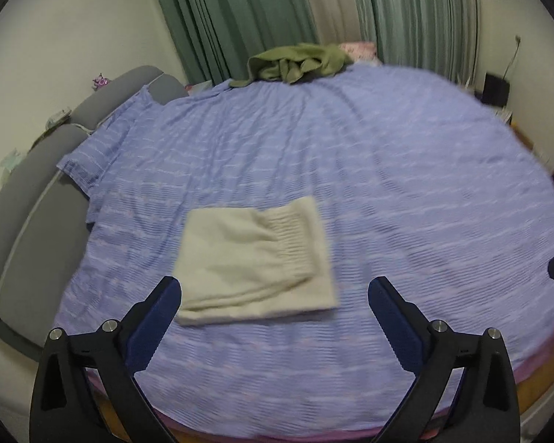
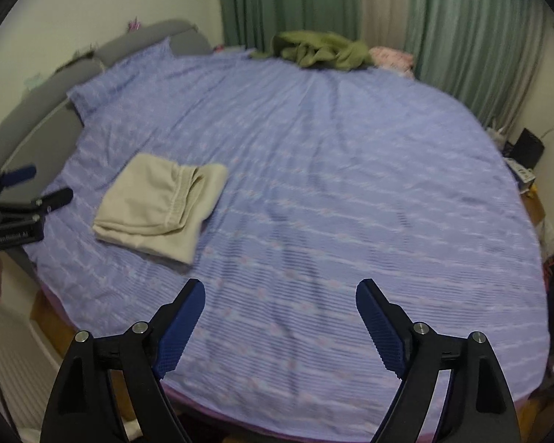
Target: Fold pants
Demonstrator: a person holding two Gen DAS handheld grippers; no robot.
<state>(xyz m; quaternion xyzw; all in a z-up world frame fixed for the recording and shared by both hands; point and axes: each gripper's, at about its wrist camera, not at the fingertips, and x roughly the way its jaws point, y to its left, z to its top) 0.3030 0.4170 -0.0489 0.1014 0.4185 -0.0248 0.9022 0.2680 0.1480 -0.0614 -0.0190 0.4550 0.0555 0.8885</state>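
The cream pants (image 1: 255,262) lie folded into a flat rectangle on the blue striped bedspread (image 1: 387,170), with the elastic waistband on top. They also show in the right wrist view (image 2: 162,208), left of centre. My left gripper (image 1: 275,295) is open and empty, raised just short of the pants' near edge. It also shows at the left edge of the right wrist view (image 2: 44,184). My right gripper (image 2: 280,295) is open and empty, over bare bedspread (image 2: 332,184) to the right of the pants.
A crumpled olive-green garment (image 1: 299,62) lies at the far edge of the bed, next to a pink pillow (image 1: 358,50). A grey padded headboard (image 1: 29,199) runs along the left side. Green curtains (image 1: 240,14) hang behind. Clutter stands on the floor at the right (image 2: 528,147).
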